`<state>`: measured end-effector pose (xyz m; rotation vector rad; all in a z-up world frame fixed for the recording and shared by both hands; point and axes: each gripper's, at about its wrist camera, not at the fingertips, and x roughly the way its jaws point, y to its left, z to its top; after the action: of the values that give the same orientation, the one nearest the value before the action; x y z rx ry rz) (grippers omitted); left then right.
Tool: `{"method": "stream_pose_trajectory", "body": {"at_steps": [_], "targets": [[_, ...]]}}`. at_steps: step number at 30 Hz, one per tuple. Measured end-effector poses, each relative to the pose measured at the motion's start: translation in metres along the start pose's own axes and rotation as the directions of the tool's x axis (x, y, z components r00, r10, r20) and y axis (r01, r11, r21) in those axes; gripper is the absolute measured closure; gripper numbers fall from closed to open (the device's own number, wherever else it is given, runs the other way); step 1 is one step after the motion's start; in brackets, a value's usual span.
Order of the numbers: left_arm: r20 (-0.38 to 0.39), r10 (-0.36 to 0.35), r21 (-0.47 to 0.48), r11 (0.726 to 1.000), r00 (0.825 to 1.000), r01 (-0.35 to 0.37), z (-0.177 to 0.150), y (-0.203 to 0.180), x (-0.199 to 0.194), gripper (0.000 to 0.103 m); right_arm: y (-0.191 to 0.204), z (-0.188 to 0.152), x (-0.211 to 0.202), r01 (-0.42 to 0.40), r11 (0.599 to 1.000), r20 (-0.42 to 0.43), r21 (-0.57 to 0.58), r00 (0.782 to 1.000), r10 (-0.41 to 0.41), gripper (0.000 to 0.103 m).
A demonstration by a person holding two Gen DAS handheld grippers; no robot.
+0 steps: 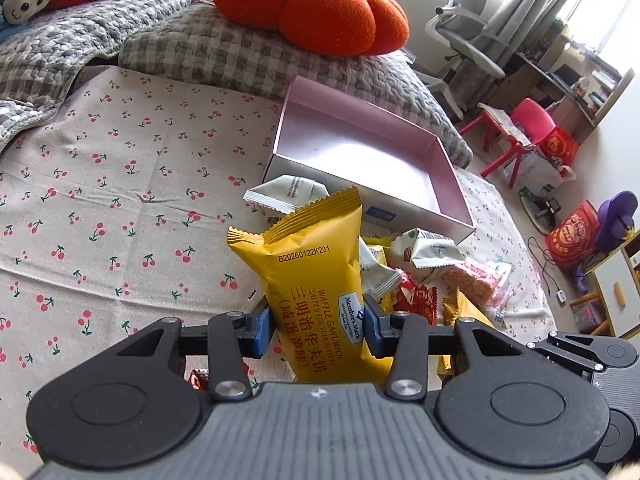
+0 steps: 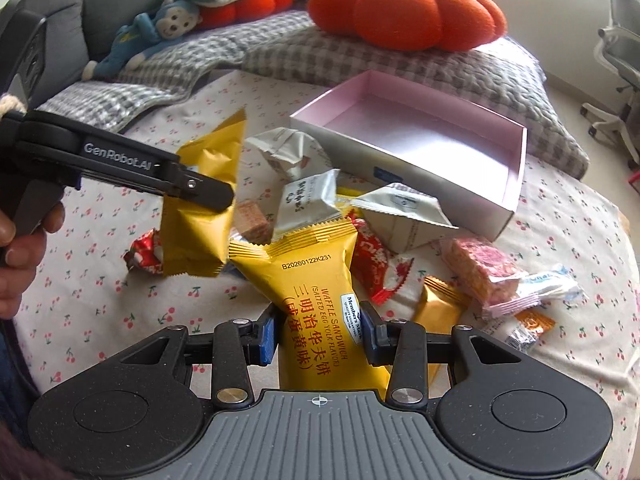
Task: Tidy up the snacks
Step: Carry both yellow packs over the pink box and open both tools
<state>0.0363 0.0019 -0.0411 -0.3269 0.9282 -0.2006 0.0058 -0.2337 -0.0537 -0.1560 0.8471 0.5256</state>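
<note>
My left gripper (image 1: 318,326) is shut on a yellow waffle sandwich packet (image 1: 316,276) held above the bed. My right gripper (image 2: 318,330) is shut on another yellow waffle sandwich packet (image 2: 316,284). In the right wrist view the left gripper (image 2: 200,194) shows at the left, holding its yellow packet (image 2: 200,208) in the air. A pile of snacks lies on the cherry-print sheet: white packets (image 2: 306,196), red packets (image 2: 372,264), a pink wafer packet (image 2: 484,272). An open pink-lined box (image 2: 424,136) stands empty behind the pile; it also shows in the left wrist view (image 1: 360,160).
An orange pumpkin cushion (image 2: 408,8) rests on a grey checked blanket (image 2: 200,60) behind the box. A blue monkey toy (image 2: 152,36) lies at the back left. Beyond the bed's right edge are a white chair (image 1: 468,36), a red stool (image 1: 516,132) and bags on the floor.
</note>
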Motion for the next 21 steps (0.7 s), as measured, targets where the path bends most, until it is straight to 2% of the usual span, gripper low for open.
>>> {"method": "stream_pose_trajectory", "body": {"at_steps": [13,17,21], "targets": [[0.072,0.015,0.036,0.999,0.997,-0.017,0.036,-0.019,-0.005,0.062,-0.038,0.024,-0.011,0.017,0.975,0.077,0.223,0.996,-0.035,0.064],[0.122,0.025,0.058,0.998,0.992,-0.032,0.058,-0.024,0.005,0.062,-0.057,0.038,-0.007,0.025,0.951,0.098,0.31,0.993,-0.058,0.064],[0.147,0.031,0.052,0.998,0.989,-0.039,0.079,-0.024,0.025,0.062,-0.084,0.052,0.006,0.039,0.906,0.099,0.421,0.991,-0.089,0.064]]}}
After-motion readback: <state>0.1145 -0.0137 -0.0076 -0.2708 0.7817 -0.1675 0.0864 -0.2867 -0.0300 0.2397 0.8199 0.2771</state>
